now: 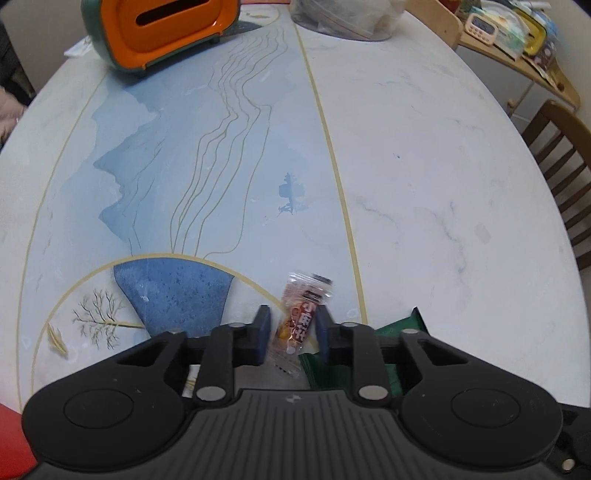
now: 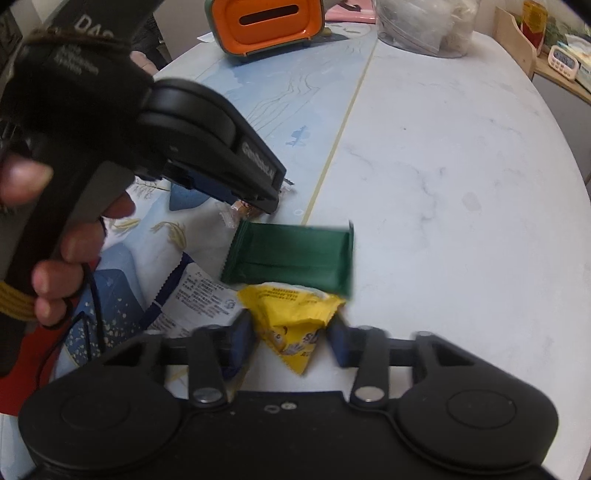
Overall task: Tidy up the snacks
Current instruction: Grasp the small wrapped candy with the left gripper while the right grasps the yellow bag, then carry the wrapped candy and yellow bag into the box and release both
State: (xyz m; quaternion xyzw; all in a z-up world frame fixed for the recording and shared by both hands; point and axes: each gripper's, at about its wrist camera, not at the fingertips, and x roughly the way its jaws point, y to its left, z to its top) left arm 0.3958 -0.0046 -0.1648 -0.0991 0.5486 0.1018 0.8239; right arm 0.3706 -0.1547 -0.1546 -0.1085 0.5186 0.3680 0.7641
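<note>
The left claw (image 1: 292,330) is clamped on a small clear candy packet (image 1: 301,317); the right claw (image 2: 291,341) is clamped on a yellow snack bag (image 2: 295,325), with a green packet (image 2: 291,258) just ahead of it.

Table (image 1: 424,166) in smooth marble-look finish, glossy clear-film snack sachet (image 1: 295,325), matt green wrapper (image 2: 291,258), crinkled yellow packet (image 2: 295,325).

This is a home dining area. Ahead of the hand-held gripper (image 1: 291,332) stretches a round marble-look worktop (image 1: 424,166) with a painted blue landscape. A wooden slat-back chair (image 1: 561,162) stands to its right, and beyond that a wooden side shelf (image 1: 517,62) carries a small kitchen timer (image 1: 480,24) and household clutter.
</note>
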